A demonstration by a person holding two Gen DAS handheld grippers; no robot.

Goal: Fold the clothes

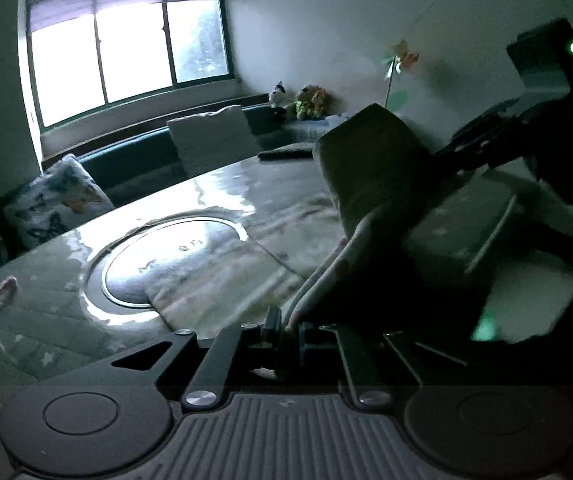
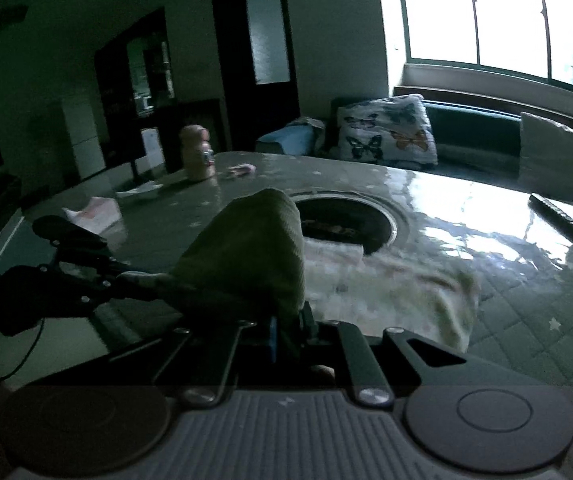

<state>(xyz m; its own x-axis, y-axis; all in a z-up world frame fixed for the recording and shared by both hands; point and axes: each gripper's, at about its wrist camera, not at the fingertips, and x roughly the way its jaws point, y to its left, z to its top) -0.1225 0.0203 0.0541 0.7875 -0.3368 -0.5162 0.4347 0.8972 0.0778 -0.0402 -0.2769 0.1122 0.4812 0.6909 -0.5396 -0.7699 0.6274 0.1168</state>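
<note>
With both tongs clenched on the same garment, this is the delicate bit. The left tongs (image 1: 286,326) pinch a pale edge of the cloth (image 1: 370,172), and the right tongs (image 2: 288,330) bite into the greenish, ribbed part of it. The cloth humps up between the two and rises just ahead of each pair of tips, and the rest trails away beyond the right tongs, flat on the table (image 2: 526,280).

So where could this go wrong? The left grip looks thin to me, only a sliver of hem between those pads. If the two hands pull apart, I reckon that edge slides out and the fold collapses. The raised hump is slack as well. Carried forward unevenly, it could land twisted or bunched rather than flat.

Look past the tips, too. The dark round inset (image 1: 170,264) in the table sits just beyond the cloth, and part of the fabric already overlaps its rim. A dragging hem might catch there. Farther off, well ahead of the right tongs, stands a bottle (image 2: 197,154), with a remote (image 2: 556,216) out to its right. A wide swing of loose fabric could reach either. It's dim in here, so I can't tell exactly how much fabric each grip holds.
</note>
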